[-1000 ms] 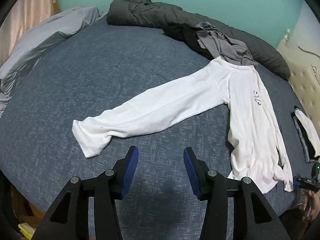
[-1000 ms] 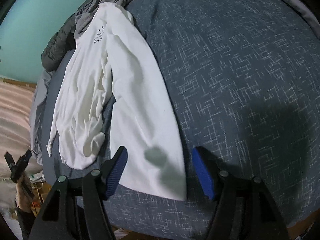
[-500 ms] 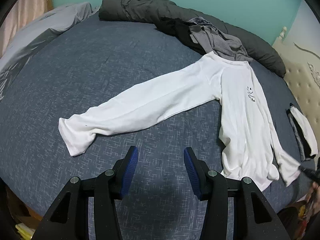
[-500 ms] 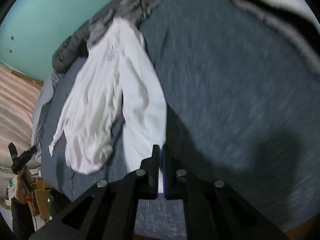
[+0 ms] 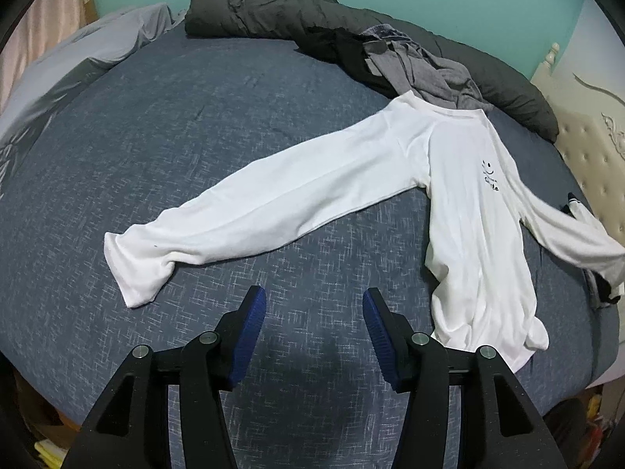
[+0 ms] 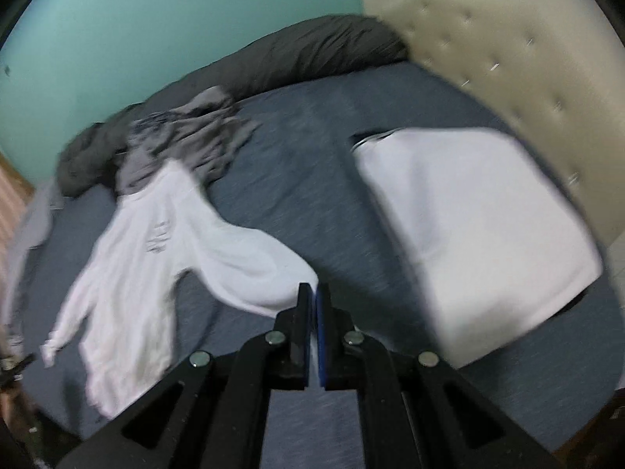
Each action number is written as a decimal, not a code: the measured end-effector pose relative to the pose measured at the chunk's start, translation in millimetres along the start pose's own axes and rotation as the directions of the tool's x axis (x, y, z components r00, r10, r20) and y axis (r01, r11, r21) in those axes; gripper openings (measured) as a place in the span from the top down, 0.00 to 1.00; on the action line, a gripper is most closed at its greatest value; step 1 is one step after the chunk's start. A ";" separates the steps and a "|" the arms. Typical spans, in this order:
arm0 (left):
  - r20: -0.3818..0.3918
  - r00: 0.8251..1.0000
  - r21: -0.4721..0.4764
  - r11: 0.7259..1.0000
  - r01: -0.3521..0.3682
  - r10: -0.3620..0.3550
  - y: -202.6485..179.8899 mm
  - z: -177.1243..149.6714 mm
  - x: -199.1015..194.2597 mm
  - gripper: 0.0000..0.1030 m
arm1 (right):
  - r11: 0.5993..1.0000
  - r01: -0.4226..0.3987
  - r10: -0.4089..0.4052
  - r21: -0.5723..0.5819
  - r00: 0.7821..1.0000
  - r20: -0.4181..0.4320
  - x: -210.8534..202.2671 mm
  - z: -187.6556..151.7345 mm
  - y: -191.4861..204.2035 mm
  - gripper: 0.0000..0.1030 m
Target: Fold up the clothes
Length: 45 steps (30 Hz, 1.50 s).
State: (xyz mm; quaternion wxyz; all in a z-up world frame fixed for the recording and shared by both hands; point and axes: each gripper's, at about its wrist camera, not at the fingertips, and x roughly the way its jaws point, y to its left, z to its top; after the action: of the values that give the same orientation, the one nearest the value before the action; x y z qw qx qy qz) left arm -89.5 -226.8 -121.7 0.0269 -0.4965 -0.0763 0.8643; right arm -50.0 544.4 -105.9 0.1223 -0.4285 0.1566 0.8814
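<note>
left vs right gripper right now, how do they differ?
The left gripper is open, jaws spread and empty; the right gripper is shut on the sleeve of the white shirt. The left hovers over bare blue bedcover, short of the shirt's other sleeve, which lies flat; the right's view is motion-blurred. Both have black fingers with blue pads.

Small smiley face above unreadable black lettering on white shirt (image 5: pixel 465 211) chest.
</note>
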 end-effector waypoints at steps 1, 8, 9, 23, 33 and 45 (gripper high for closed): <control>-0.002 1.000 0.000 1.000 0.002 -0.002 -0.3 -0.1 1.3 0.46 | 0.999 0.032 -0.032 -0.003 0.999 0.011 0.3 3.8 -3.2 0.98; -0.034 0.999 0.023 1.000 0.016 -0.015 -11.7 -3.4 14.2 0.46 | 0.986 0.166 -0.164 -0.014 0.984 0.069 3.3 19.0 -15.9 0.47; -0.041 0.999 0.029 0.999 0.022 -0.021 -14.7 -4.1 16.6 0.46 | 0.991 0.137 -0.136 -0.014 0.989 0.064 4.2 15.0 -12.3 0.44; -0.128 0.987 0.131 0.985 0.110 -0.093 -70.9 -32.2 26.0 0.45 | 0.907 -0.361 0.247 -0.215 0.872 -0.422 93.5 -138.6 180.3 0.43; -0.188 0.972 0.155 0.973 0.173 -0.143 -94.9 -63.1 43.0 0.44 | 0.794 -0.438 0.194 -0.422 0.840 -0.507 100.0 -212.3 255.0 0.42; -0.202 0.967 0.137 0.973 0.187 -0.158 -97.1 -68.2 48.1 0.44 | 0.809 -0.468 0.275 -0.356 0.837 -0.474 105.0 -205.6 245.9 0.95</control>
State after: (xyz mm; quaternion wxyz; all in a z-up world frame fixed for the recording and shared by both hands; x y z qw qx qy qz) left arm -57.9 -118.0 -181.1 0.1478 -0.5645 -0.0492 0.8106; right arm -51.9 248.2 -267.1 -0.1955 -0.5755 0.0487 0.7926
